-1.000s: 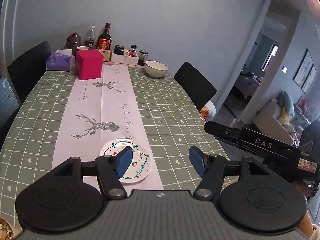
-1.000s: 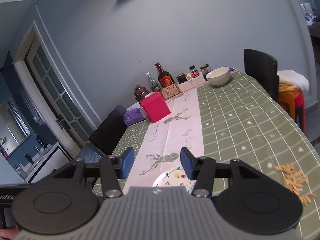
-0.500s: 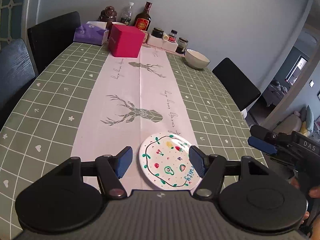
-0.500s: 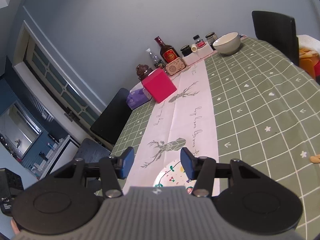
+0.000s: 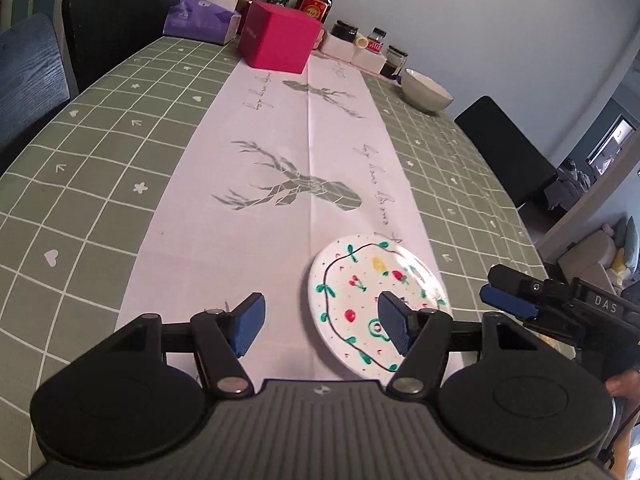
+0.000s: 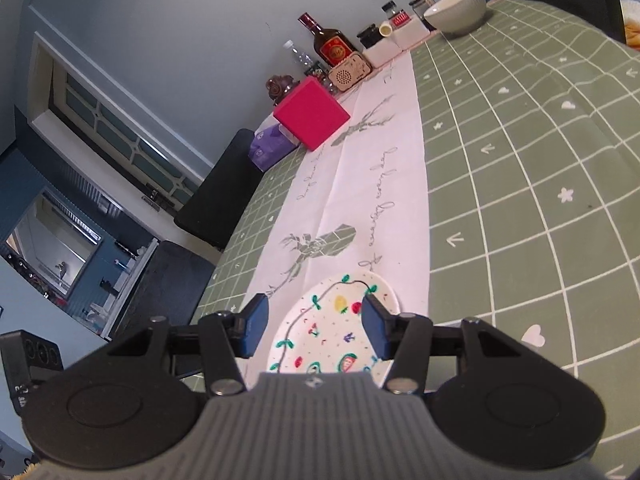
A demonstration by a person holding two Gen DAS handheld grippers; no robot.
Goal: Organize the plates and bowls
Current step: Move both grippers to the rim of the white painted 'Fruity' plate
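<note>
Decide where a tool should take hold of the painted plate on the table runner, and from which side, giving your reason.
Probably the near rim of the plate, approached low from the table's near end. It lies flat on the runner, so only the thin rim offers purchase. The open right tool already lines up with it; one finger would need to slip under the rim.

Both grippers have dropped closer to the plate over the last second. The left gripper has slid leftward, so the plate now sits under its right finger. The right gripper, jaws apart, has tilted and now frames the plate's far half.
</note>
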